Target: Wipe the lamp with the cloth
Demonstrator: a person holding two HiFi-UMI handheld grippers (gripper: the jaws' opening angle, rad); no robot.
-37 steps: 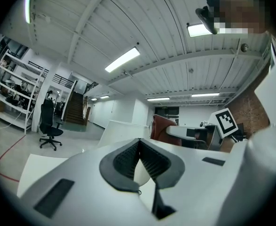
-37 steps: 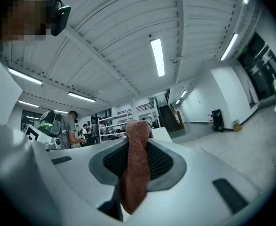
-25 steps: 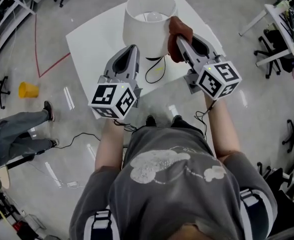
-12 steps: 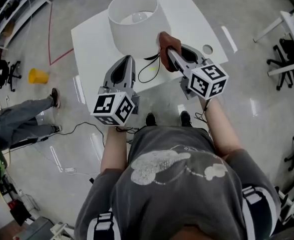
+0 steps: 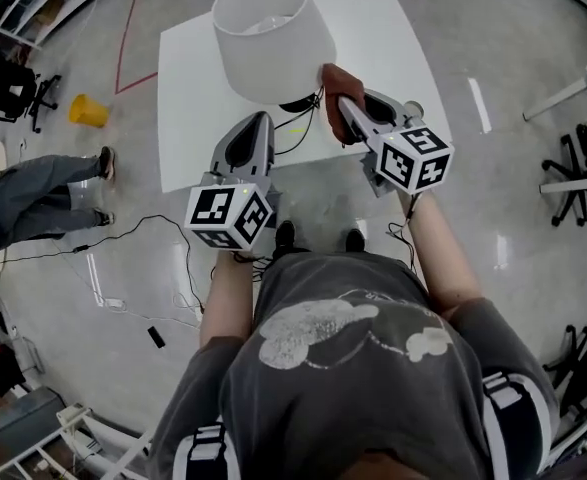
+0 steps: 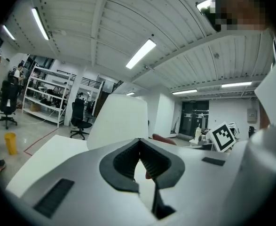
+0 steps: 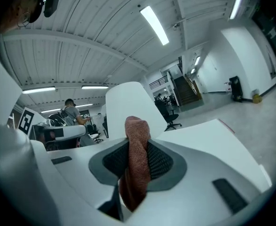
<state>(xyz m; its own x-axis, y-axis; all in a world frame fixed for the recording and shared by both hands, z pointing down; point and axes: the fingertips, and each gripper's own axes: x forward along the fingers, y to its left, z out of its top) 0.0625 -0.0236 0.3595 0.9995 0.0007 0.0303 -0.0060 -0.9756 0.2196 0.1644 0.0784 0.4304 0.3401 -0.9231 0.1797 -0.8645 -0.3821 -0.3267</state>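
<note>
We see a white lamp point(image 5: 270, 36) on a white counter point(image 5: 193, 88), a rust-brown cloth point(image 5: 337, 96), and a yellow cup point(image 5: 87, 112).

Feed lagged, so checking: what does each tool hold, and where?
Right tool pinches the brown cloth around its bunched middle; left tool shut, holding nothing.

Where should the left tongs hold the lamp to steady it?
Take the lamp by its open top rim, probably from its near left. The shade looks too wide to span, but its thin wall should fit between jaws, one inside, one outside. The left tongs are shut; open them first. The cloth in the right tongs is at its right side.
</note>
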